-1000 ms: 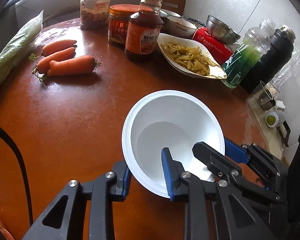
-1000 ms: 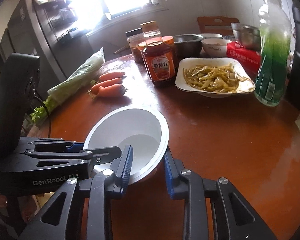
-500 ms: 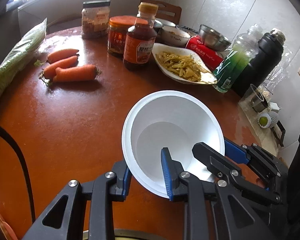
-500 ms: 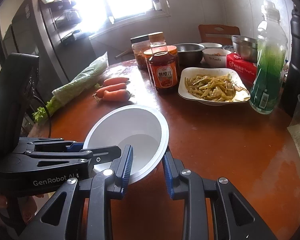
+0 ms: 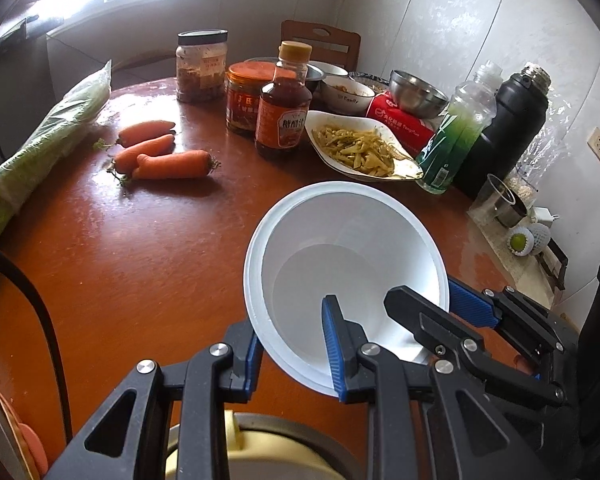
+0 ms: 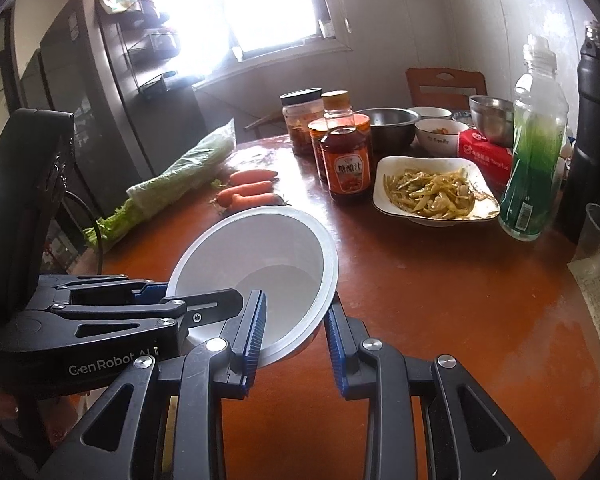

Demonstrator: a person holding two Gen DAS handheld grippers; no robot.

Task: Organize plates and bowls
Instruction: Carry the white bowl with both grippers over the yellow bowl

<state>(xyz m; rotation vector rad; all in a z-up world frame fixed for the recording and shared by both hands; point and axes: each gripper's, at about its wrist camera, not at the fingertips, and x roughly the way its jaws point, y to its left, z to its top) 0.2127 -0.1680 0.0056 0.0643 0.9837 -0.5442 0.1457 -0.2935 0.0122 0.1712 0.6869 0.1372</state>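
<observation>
A white plastic bowl [image 5: 340, 232] hangs tilted above the red-brown table [image 5: 140, 272], held by both grippers at once. My left gripper [image 5: 292, 332] is shut on the bowl's near rim, one blue pad inside and one outside. In the left wrist view my right gripper [image 5: 440, 312] clamps the rim on the right side. The right wrist view shows the same bowl [image 6: 260, 248] with my right gripper [image 6: 294, 312] shut on its near rim and my left gripper [image 6: 180, 298] gripping the rim from the left.
A white plate of yellow-green food [image 5: 360, 148] sits beyond the bowl, with a sauce bottle [image 5: 284, 108], jars, steel bowls [image 5: 416, 94], a ceramic bowl [image 5: 348, 94], a green bottle [image 5: 456, 140] and a black flask behind. Carrots [image 5: 160, 156] and bagged greens lie left. A yellowish round vessel [image 5: 260, 448] shows below my left gripper.
Both grippers have risen and drawn back with the bowl still held. The table items look smaller and farther. The yellowish vessel has come into view at the bottom of the left wrist view.
</observation>
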